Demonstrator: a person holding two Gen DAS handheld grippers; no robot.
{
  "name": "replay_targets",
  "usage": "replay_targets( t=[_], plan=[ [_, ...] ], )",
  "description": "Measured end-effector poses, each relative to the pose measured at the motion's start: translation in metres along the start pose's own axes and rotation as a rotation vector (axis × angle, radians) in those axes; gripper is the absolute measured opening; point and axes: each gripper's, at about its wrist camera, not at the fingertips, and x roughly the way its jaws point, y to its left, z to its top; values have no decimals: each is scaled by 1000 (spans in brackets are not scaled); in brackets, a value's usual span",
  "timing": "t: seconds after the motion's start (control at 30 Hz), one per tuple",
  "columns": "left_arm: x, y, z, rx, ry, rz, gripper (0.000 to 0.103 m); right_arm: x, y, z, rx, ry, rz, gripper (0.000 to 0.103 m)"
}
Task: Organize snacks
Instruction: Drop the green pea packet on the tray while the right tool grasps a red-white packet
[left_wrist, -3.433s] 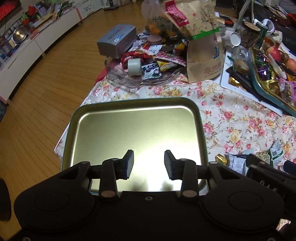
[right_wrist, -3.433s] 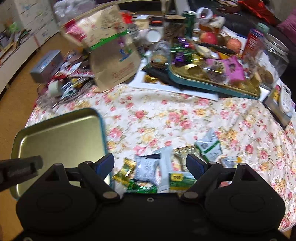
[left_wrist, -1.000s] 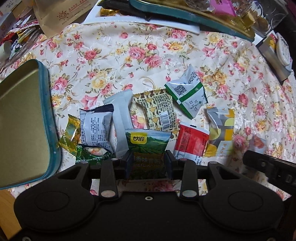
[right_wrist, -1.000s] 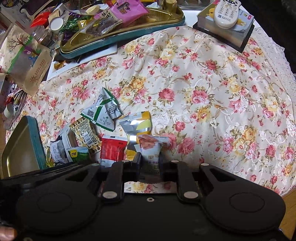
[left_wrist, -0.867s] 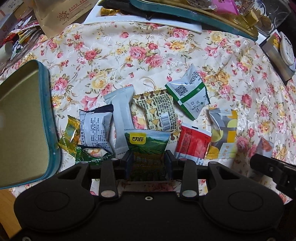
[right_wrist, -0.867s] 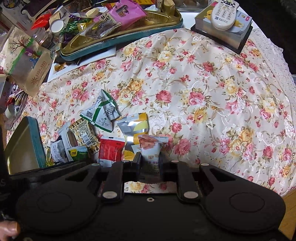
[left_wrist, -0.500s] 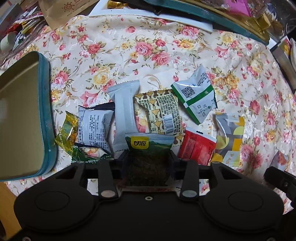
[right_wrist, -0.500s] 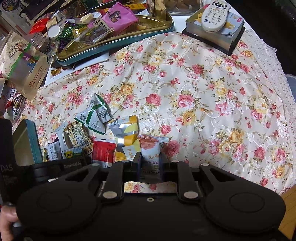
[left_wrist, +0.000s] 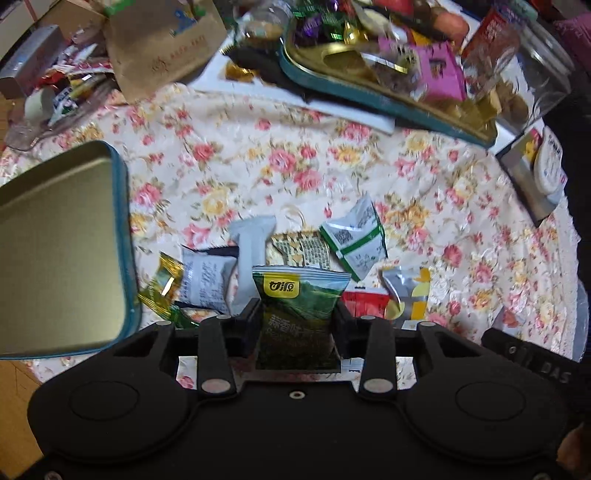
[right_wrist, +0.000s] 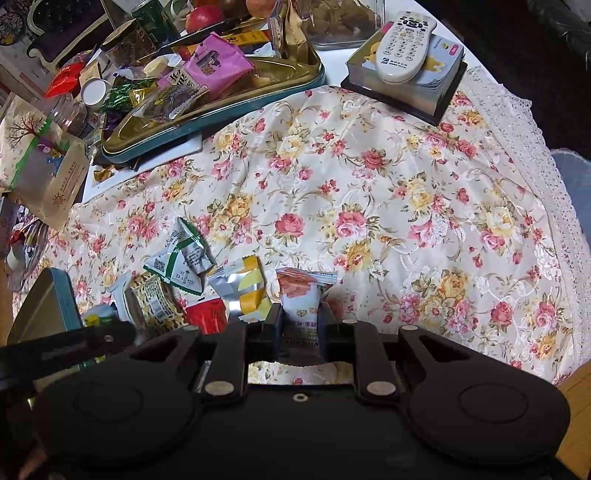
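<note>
Floral tablecloth (right_wrist: 369, 177) lies bare beyond right claw (right_wrist: 300, 319) clamping pale packet (right_wrist: 301, 295).

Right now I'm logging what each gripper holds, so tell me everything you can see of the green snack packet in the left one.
The green snack packet is a small glossy foil pouch with a crimped top edge, a yellow logo patch and pale printed characters on a green landscape design. It stands upright, clamped at its sides by the left gripper, lifted in front of the other packets on the floral tablecloth. Its lower end is hidden.

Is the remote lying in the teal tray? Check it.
No, the remote rests on a book, apart from the tray.
</note>
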Motion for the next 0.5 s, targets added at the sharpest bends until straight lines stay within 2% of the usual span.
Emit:
replay_targets(
  t=[0.3,0.5],
  plan=[
    [-38,44,13,-72,-108,97,47,1,29,-1,-16,4,24,20],
    [-49,92,15,-151,-126,147,47,5,73,-5,-68,12,56,20]
  ],
)
